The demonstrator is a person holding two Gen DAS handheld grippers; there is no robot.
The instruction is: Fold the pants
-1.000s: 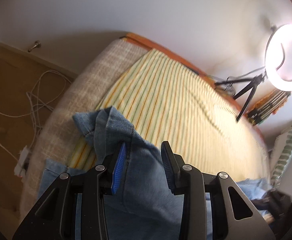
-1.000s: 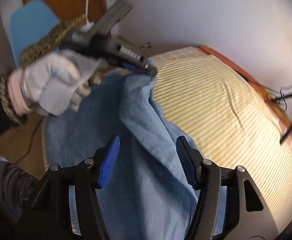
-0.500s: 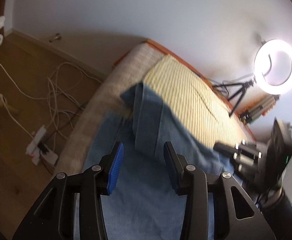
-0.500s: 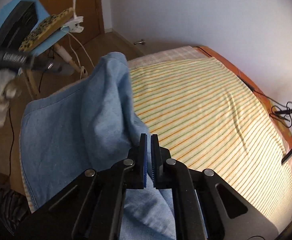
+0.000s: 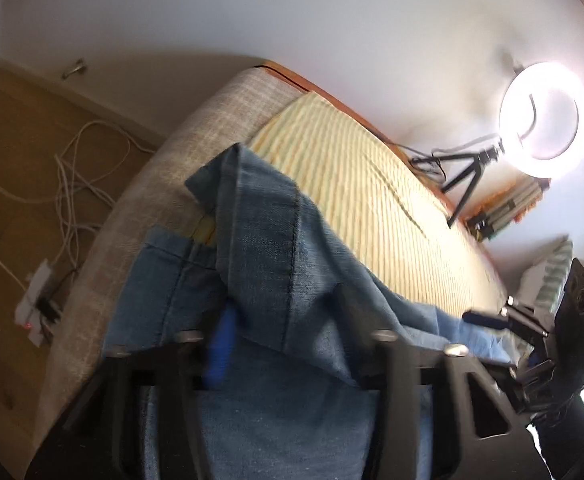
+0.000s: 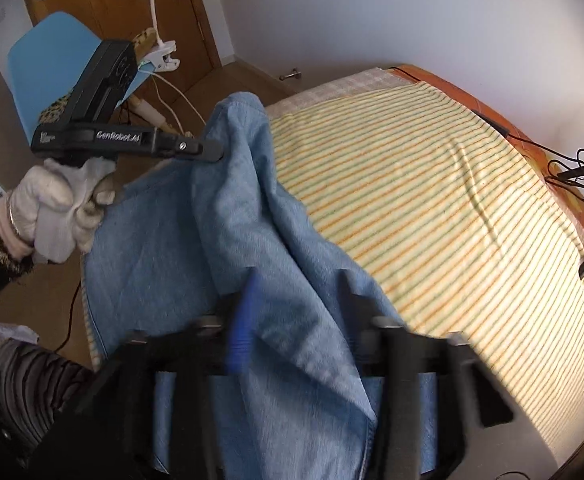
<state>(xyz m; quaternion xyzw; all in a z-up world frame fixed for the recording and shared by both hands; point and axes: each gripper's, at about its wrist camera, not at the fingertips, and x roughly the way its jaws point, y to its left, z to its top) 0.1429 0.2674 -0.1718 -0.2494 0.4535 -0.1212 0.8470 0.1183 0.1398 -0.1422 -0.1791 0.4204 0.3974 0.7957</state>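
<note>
Denim fills the near half of the left wrist view: the pants point(image 5: 275, 264) rise as a folded ridge straight ahead of the left gripper point(image 5: 287, 324), with a stitched seam running down between its fingers. Its jaws have just been closing, and fabric lies between them; motion blur hides whether the pads press on it. Beyond the ridge lies the striped sheet point(image 5: 356, 172) of the bed, and further off to the right a lit ring light point(image 5: 546, 120) on a small tripod. White cables point(image 5: 79, 176) trail on the wooden floor to the left. The right gripper point(image 5: 488, 318) shows at the right edge.

From the right wrist view, the right gripper point(image 6: 298, 312) has just been opening; its fingers stand fairly wide with a fold of the pants point(image 6: 259, 240) running between them, apparently clear of the blurred pads. Ahead and to the left, a gloved hand point(image 6: 59, 208) carries the left gripper point(image 6: 211, 150), its tips at the raised peak of cloth. Striped sheet point(image 6: 452, 220) spreads to the right.
</note>
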